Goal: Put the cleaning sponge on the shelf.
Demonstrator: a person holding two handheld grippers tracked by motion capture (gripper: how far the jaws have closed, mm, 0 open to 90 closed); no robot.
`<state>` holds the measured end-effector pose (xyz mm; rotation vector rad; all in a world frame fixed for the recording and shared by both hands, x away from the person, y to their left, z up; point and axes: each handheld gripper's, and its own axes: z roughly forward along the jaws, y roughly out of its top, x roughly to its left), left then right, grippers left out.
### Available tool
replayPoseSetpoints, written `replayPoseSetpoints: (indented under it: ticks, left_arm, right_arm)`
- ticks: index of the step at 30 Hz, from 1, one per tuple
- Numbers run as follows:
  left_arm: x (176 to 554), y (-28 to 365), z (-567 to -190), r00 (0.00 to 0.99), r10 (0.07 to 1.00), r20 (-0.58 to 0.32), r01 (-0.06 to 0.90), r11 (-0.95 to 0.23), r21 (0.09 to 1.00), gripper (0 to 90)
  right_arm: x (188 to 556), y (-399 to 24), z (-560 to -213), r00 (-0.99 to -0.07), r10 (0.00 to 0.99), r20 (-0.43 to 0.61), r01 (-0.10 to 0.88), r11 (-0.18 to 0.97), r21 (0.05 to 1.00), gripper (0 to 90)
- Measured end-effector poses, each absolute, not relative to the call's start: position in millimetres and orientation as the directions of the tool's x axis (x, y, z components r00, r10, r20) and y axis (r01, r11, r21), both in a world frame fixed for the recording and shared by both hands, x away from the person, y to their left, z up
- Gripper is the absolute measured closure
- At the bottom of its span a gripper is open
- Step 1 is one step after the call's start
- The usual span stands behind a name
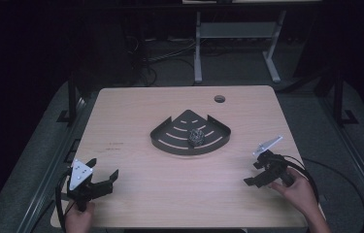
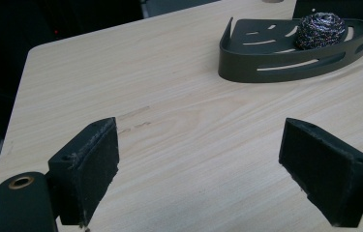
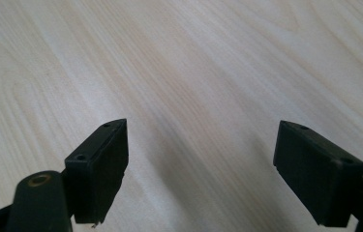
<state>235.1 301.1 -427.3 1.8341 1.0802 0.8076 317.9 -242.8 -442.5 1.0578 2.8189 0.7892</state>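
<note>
Two grippers rest near the front edge of a pale wooden table (image 1: 136, 184), each held in a person's hand. The left gripper (image 1: 103, 175) sits at the front left corner with its jaws spread wide and nothing between them; its pads (image 2: 99, 164) are black, blocky and slightly rough-faced, with flecks of wear along the edges. The right gripper (image 1: 253, 172) lies low at the front right, jaws likewise parted and empty over bare tabletop (its own view shows blond grain running diagonally beneath the black pads (image 3: 104, 169)). A grey three-cornered plate tops each gripper, and black cables trail off behind.

Well apart from both, at the middle of the table, stands a dark, matte, fan-shaped tray (image 1: 170, 143) with a low curved wall cut by long slots. Inside it, toward its right side, sits a steel scourer (image 1: 196, 137), a coiled, glinting wad of metal wire. A round hole (image 1: 219, 99) pierces the tabletop near the far edge. No readable writing appears anywhere.
</note>
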Motion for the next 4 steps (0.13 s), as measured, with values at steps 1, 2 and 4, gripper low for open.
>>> replayPoseSetpoints:
  ticks: [1,2,4]
  left_arm:
    - [235.3,300.9,-427.1,0.422,0.9,0.112,0.36,-0.28,0.89,13.7]
    - [235.3,300.6,-427.1,0.422,0.9,0.112,0.358,-0.279,0.891,13.7]
    - [235.6,300.5,-427.3,0.424,0.899,0.113,0.358,-0.28,0.891,13.8]
  right_arm:
    - [316.2,-242.9,-442.8,-0.768,0.623,0.149,0.609,0.636,0.473,19.4]
    - [313.4,-242.5,-443.1,-0.765,0.627,0.148,0.61,0.631,0.48,19.1]
    - [308.4,-241.2,-444.0,-0.766,0.626,0.146,0.607,0.628,0.487,18.5]
